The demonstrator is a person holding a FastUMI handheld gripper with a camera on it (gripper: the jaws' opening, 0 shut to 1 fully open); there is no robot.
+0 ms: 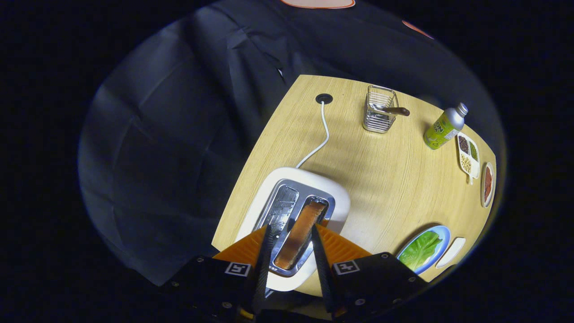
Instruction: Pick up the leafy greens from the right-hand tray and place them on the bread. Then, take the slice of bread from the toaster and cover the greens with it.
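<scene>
Table (385,188), one, pale wood. Toaster (298,215), one, white; two slots, one bread slice (301,231), browned, upright in the right slot. Hand-held gripper (290,233), one, fingers apart, straddling the slice. Greens (420,249), one leaf, on blue plate (441,233).

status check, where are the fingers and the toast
Gripper open, fingers either side of the toast, not pressing. Toast upright in toaster slot. Greens on the blue plate. Nothing in the way.
</scene>
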